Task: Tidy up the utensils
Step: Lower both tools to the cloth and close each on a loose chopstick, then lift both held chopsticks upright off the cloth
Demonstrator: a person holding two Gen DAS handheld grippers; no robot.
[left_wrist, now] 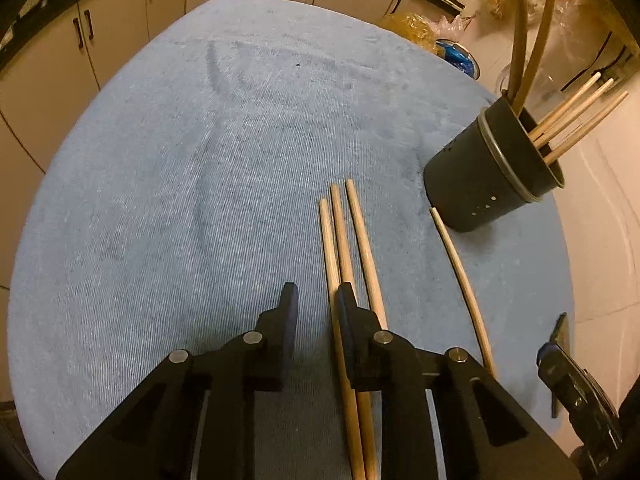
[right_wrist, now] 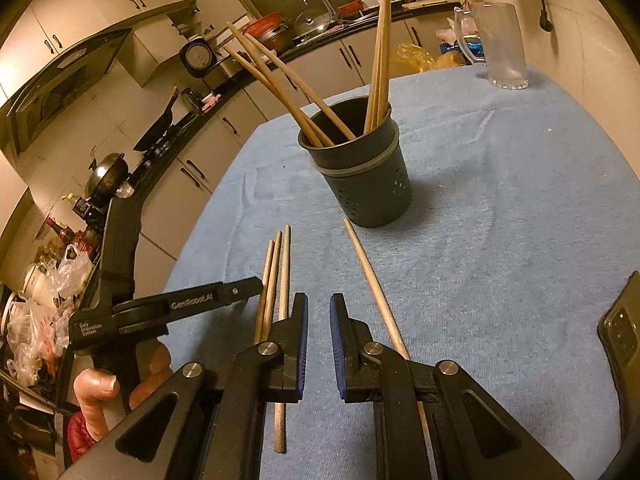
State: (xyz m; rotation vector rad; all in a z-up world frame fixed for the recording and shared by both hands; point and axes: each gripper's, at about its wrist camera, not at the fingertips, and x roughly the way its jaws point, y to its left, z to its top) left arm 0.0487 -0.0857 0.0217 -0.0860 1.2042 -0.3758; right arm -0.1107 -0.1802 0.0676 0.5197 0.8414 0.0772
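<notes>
A dark holder cup stands upright on the blue cloth that covers the bench, and serves as the landmark here. Inside it lean 5 or so wooden chopsticks, their ends fanning out above the rim. On the near side of the cup, 3 loose chopsticks lie close together on the cloth, roughly parallel. A single chopstick lies apart from them, its far tip just short of the cup's base. Beyond the cup, at the far edge of the cloth, stands a clear glass mug.

The left tongs hover low over the trio with a narrow gap and nothing pinched; 1 finger overlaps the sticks in the left wrist view. The right tongs sit between the trio and the single stick, nearly closed, gripping nothing. A hand grips the left tool's handle.
</notes>
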